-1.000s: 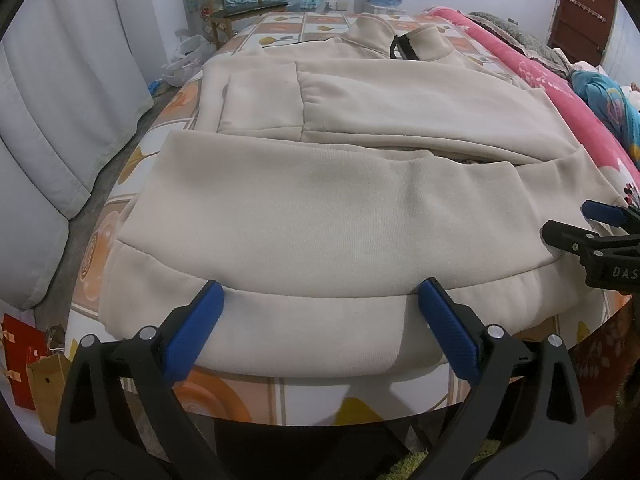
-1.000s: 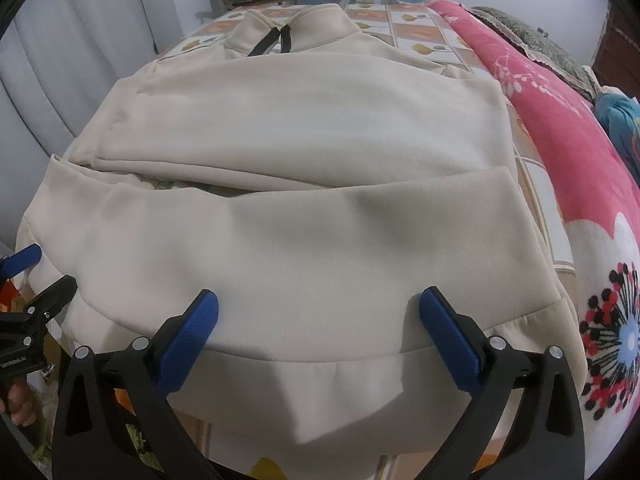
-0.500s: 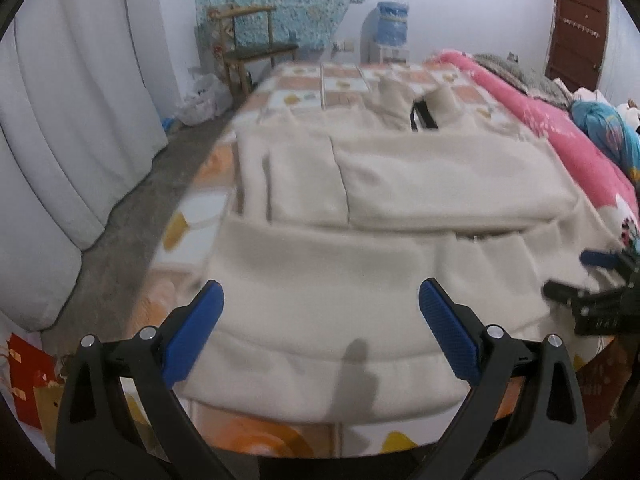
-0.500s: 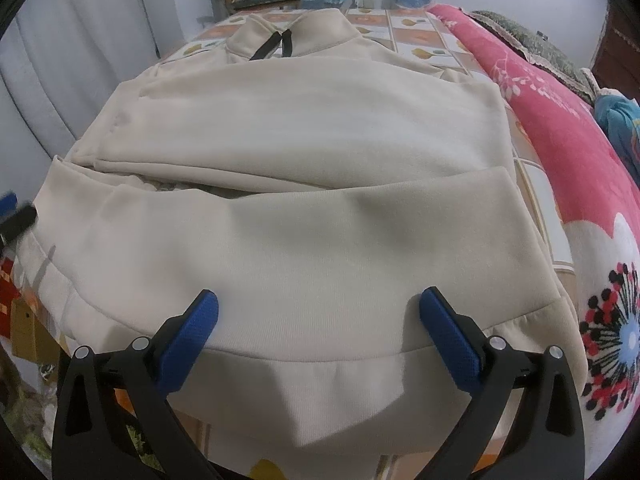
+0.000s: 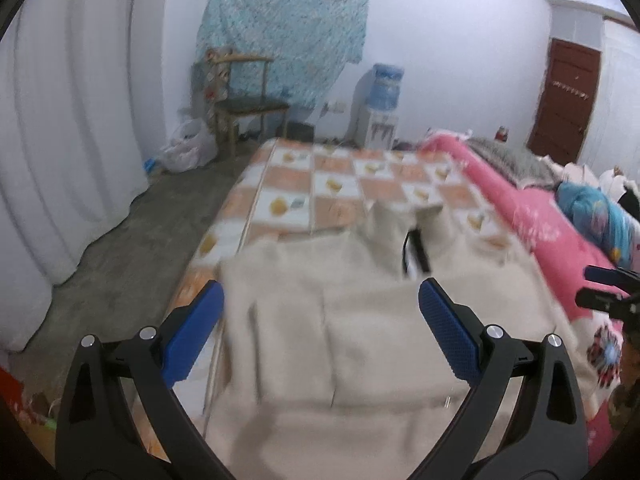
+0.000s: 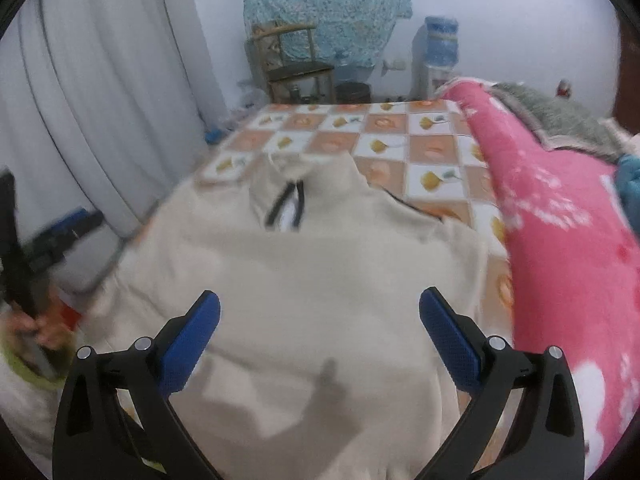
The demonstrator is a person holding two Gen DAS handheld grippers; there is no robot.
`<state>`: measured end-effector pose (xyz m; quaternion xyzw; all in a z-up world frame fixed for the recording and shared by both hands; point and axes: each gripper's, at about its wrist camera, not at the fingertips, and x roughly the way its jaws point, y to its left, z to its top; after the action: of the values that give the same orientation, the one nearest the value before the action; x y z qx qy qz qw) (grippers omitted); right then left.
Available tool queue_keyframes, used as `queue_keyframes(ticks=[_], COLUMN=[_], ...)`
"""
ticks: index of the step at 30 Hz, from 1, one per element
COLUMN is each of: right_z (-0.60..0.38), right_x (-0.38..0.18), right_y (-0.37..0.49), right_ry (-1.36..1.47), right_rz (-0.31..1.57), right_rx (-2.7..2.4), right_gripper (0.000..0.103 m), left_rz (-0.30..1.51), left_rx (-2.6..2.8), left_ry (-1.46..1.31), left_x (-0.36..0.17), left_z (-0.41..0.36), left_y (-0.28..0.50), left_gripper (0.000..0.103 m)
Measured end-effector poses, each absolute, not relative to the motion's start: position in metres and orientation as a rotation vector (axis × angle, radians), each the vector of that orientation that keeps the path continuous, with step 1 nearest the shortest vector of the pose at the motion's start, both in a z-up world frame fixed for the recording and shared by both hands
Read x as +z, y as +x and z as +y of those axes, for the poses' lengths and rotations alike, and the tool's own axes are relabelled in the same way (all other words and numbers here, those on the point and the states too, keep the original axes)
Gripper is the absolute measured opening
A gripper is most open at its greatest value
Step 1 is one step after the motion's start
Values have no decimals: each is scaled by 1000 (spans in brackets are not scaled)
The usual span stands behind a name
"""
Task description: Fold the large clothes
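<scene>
A large cream sweatshirt [image 5: 360, 332] [image 6: 304, 288] lies folded on the checkered bed, its zip collar [image 6: 286, 204] pointing to the far end. My left gripper [image 5: 320, 320] hovers open above the garment's left part, holding nothing. My right gripper [image 6: 320, 324] hangs open above the garment's middle, also empty. The right gripper appears at the right edge of the left wrist view [image 5: 604, 292]. The left gripper shows blurred at the left edge of the right wrist view [image 6: 52, 236], with a hand on its handle.
A pink floral blanket [image 6: 560, 240] runs along the bed's right side. White curtains [image 5: 60, 140] hang on the left over a grey floor [image 5: 120, 248]. A wooden chair [image 5: 244, 100] and a water dispenser [image 5: 380, 108] stand by the far wall, a brown door [image 5: 564, 96] at right.
Both grippers have risen and pulled back from the sweatshirt's near hem, so the views now take in the room. The folded garment lies as it did.
</scene>
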<state>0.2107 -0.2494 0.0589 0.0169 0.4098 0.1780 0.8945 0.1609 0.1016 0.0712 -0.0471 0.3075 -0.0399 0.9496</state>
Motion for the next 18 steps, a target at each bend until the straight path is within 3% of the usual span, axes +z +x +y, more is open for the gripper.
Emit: queue_keyframes(ticks=[3, 5, 15, 18], right_z=[-252, -247, -220, -215], right_x=[69, 67, 13, -16], right_y=[261, 302, 464, 492], right_ry=[137, 152, 107, 128], right_rz=[904, 938, 1069, 1153], right_rx=[447, 465, 351, 360], right_gripper=[97, 97, 86, 77], left_rz=[629, 656, 889, 935], left_rx=[-136, -174, -263, -239], left_ry=[-95, -105, -211, -189], left_x=[80, 81, 8, -12], left_z=[88, 81, 33, 24], left_y=[206, 238, 399, 415], left_gripper=[91, 82, 82, 71])
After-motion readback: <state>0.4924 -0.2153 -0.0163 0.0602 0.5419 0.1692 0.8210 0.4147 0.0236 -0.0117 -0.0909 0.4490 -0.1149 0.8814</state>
